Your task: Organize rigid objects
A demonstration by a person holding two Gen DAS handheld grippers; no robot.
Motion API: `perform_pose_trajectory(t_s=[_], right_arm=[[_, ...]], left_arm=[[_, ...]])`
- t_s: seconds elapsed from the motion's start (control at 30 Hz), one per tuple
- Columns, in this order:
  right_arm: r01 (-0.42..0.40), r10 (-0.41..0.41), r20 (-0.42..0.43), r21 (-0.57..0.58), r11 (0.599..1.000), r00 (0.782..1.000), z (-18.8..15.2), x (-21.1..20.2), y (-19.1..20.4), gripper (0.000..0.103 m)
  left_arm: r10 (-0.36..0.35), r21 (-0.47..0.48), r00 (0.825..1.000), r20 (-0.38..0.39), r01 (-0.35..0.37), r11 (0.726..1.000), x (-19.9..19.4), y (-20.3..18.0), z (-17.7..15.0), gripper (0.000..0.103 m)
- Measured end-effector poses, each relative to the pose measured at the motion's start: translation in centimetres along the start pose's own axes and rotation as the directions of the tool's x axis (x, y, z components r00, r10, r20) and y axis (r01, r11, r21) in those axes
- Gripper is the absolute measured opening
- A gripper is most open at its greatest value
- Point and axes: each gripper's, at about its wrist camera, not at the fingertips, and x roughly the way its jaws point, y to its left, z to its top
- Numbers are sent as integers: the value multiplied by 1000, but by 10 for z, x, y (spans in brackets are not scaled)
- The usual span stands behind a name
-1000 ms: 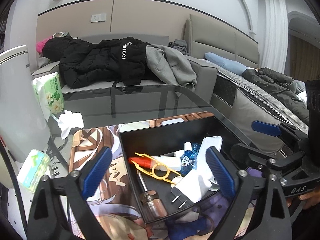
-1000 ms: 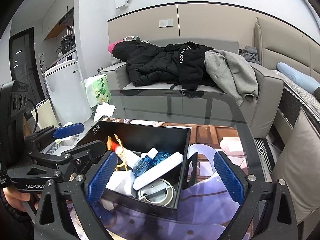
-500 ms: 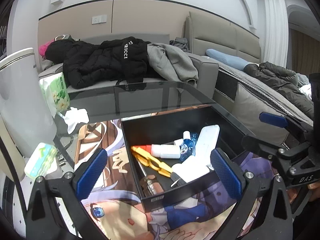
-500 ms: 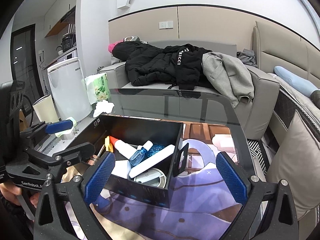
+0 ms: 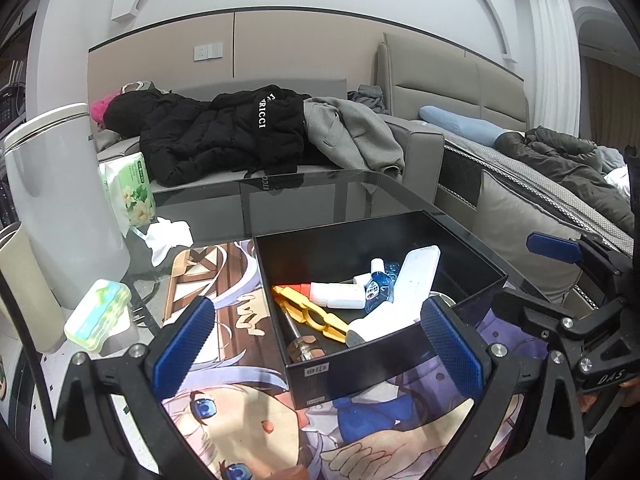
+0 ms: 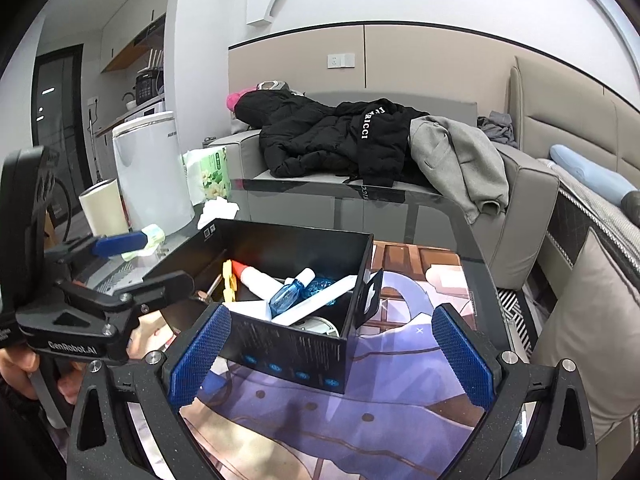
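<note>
A black open box [image 5: 316, 376] [image 6: 296, 350] stands on a printed mat on the glass table. Inside lie a yellow plastic tool [image 5: 310, 314], a white tube with a red cap [image 5: 338, 294], a small blue bottle [image 5: 376, 286] [image 6: 286, 292], a long white case [image 5: 416, 270], a white plug adapter [image 5: 374, 320] and a screwdriver [image 5: 300, 340]. My left gripper [image 5: 320, 352] hangs open just before the box's near wall, holding nothing. My right gripper [image 6: 328, 354] is open too, empty, at the box's near right corner. Each gripper shows at the edge of the other's view.
A white appliance [image 5: 60, 216], a green tissue pack [image 5: 130, 188], a crumpled tissue [image 5: 168, 236], a small green case [image 5: 98, 312] and a beige cup [image 6: 102, 208] stand at the table's left. A sofa with coats [image 5: 248, 132] lies behind; a bed [image 5: 560, 184] is right.
Both grippers have drawn back from the box, so it now sits farther ahead of the fingers. The left jaws have spread slightly wider. The box's contents have not moved.
</note>
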Motion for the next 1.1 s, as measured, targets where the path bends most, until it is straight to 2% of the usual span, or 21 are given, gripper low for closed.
perform_pose_trajectory(t_s=[0.43, 0.57, 1.1], right_arm=[[-23, 23, 49, -2, 1000, 999, 0, 6, 2, 102], [-26, 26, 48, -3, 1000, 998, 0, 7, 1, 102], [-23, 23, 47, -7, 1000, 999, 0, 8, 1, 102]], left_arm=[[37, -33, 999, 25, -36, 999, 0, 5, -9, 103], [23, -66, 999, 35, -21, 998, -2, 8, -9, 103], [48, -2, 998, 48, -48, 999, -3, -5, -8, 103]])
